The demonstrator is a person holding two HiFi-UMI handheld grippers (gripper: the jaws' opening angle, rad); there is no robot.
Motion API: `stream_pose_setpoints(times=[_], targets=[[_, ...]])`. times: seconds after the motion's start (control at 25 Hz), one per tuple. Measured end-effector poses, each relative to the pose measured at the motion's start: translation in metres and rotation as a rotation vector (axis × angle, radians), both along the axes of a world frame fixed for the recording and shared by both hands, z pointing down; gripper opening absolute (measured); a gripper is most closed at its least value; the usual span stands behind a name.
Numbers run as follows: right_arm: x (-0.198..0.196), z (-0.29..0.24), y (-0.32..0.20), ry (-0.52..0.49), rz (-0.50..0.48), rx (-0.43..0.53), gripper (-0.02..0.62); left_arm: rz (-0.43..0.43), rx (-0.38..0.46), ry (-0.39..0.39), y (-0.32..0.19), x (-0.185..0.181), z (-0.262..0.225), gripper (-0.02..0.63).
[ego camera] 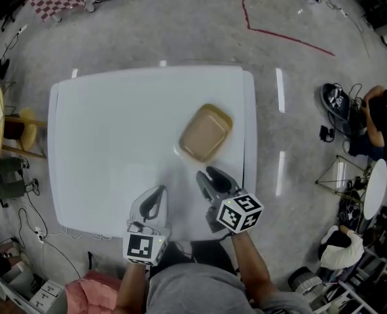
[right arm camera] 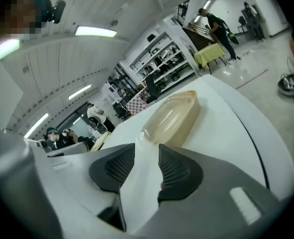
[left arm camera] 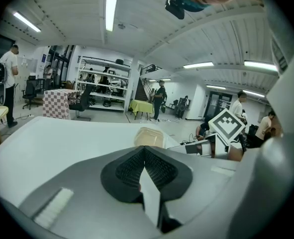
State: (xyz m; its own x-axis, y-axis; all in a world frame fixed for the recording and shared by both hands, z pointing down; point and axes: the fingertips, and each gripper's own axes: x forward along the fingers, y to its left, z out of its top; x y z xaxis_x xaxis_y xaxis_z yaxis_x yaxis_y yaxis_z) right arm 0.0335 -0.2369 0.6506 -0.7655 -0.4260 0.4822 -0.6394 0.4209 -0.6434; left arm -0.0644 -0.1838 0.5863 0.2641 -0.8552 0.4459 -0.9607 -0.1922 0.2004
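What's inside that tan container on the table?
The container sits closed on the white table. Its cloudy lid covers the inside. Through it only a pale tan tint shows, so contents, if any, cannot be made out from any view.

The left gripper (ego camera: 158,195) and right gripper (ego camera: 209,175) are light grey plastic, each with two tapering jaws lined with black, finely ribbed pads (right arm camera: 174,169). Behind its jaws each bears a white cube (ego camera: 240,213) printed with black square markers. A small white ribbed patch (left arm camera: 52,205) sits on the grey shell. The person wears a grey shirt (ego camera: 193,293).
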Motion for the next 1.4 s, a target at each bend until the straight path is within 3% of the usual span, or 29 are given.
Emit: stream_pose_setpoints(times=[0.24, 0.52, 1.04, 1.4], targets=[[-0.008, 0.008, 0.000, -0.075, 0.017, -0.083, 0.216, 0.005, -0.004, 0.011, -0.001, 0.003, 0.004, 0.011], [-0.016, 0.013, -0.004, -0.099, 0.016, -0.120, 0.233, -0.005, -0.021, 0.008, -0.002, -0.004, 0.009, 0.011], [-0.017, 0.022, -0.004, -0.086, 0.010, -0.139, 0.222, -0.024, -0.043, 0.014, 0.000, -0.005, 0.016, 0.011], [-0.020, 0.023, -0.003, -0.079, 0.013, -0.147, 0.136, -0.027, -0.042, 0.016, 0.001, -0.007, 0.017, 0.011]])
